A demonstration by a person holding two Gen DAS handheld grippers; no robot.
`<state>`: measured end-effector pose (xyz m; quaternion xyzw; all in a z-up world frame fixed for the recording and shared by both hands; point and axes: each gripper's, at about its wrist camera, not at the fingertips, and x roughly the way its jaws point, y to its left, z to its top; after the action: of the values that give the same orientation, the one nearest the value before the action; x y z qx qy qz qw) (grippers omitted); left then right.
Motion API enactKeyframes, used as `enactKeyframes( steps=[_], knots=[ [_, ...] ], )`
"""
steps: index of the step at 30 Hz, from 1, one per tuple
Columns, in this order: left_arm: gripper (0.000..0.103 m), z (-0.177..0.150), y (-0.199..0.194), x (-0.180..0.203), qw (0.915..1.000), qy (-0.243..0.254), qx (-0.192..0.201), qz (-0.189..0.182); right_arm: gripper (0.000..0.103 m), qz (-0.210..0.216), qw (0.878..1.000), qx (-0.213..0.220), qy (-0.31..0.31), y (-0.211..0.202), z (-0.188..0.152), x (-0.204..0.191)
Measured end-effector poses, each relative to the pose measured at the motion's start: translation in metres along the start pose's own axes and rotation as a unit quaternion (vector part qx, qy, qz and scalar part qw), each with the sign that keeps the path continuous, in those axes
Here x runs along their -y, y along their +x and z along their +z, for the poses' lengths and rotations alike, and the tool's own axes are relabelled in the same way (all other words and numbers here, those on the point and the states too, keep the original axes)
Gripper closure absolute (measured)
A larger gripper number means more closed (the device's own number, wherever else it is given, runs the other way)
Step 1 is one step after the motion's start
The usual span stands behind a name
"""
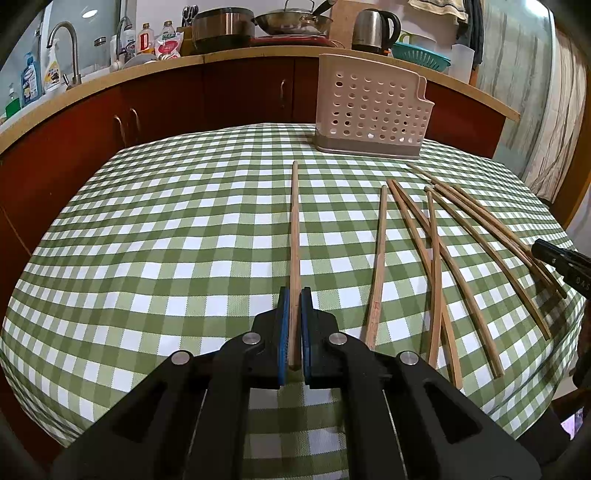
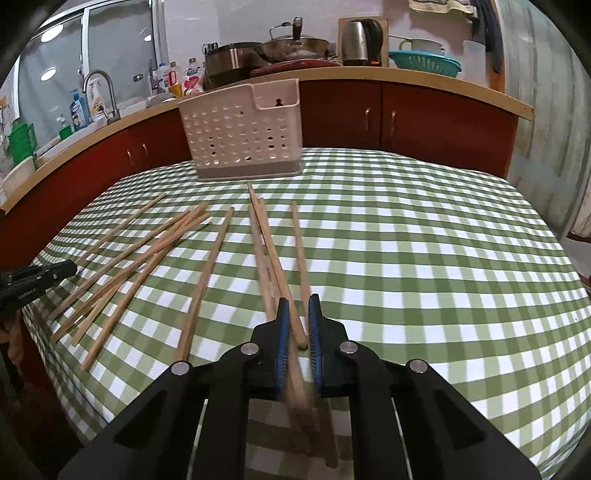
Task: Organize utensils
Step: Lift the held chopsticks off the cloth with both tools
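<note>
Several wooden chopsticks lie on the green checked tablecloth [image 1: 166,229]. My left gripper [image 1: 294,295] is shut on one chopstick [image 1: 294,229] that points towards the far perforated utensil holder [image 1: 369,110]. Other chopsticks [image 1: 436,258] lie fanned to its right. In the right wrist view, my right gripper [image 2: 298,306] has its jaws narrowly apart around two or three chopsticks [image 2: 273,258], not clamped. The holder [image 2: 243,129] stands ahead at the far table edge. The other gripper's tip shows in the left wrist view [image 1: 554,258] and in the right wrist view [image 2: 40,277].
A wooden kitchen counter [image 1: 258,59] with red cabinets runs behind the table, carrying a kettle [image 1: 373,29], pots, bottles, a teal colander [image 2: 424,62] and a sink tap [image 1: 66,48]. More loose chopsticks [image 2: 129,266] lie at the left in the right wrist view.
</note>
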<state>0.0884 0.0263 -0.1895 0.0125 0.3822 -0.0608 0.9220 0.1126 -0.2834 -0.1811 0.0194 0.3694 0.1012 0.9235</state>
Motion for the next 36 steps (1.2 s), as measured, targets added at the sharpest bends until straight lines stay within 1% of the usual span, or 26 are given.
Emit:
enactKeyframes(
  steps=[3,15,16,17,20,26,36],
  knots=[
    [0.097,0.0,0.0,0.0,1.0,-0.002,-0.001,-0.001,0.091,0.004,1.0,-0.006,-0.006,0.007,-0.001,-0.005],
    [0.097,0.001,0.001,0.002,1.0,-0.004,-0.003,-0.001,0.091,0.005,1.0,-0.005,-0.016,0.009,0.002,-0.011],
    [0.097,0.001,0.001,0.001,1.0,-0.005,-0.002,-0.002,0.092,0.003,1.0,-0.004,-0.017,0.01,0.002,-0.012],
    [0.097,0.001,0.001,0.001,1.0,-0.005,-0.003,-0.002,0.095,0.002,1.0,-0.003,-0.02,0.01,0.001,-0.013],
    [0.097,0.002,0.001,0.001,1.0,-0.006,0.0,-0.002,0.097,0.001,0.999,-0.001,-0.038,0.009,0.0,-0.02],
    [0.097,0.003,-0.005,0.002,0.9999,-0.006,0.014,0.0,0.097,0.001,0.999,0.023,-0.034,-0.001,0.003,-0.025],
    [0.097,0.009,-0.03,0.004,0.9979,-0.005,0.064,0.005,0.097,-0.009,0.996,0.08,-0.035,-0.033,0.016,-0.033]
  ],
)
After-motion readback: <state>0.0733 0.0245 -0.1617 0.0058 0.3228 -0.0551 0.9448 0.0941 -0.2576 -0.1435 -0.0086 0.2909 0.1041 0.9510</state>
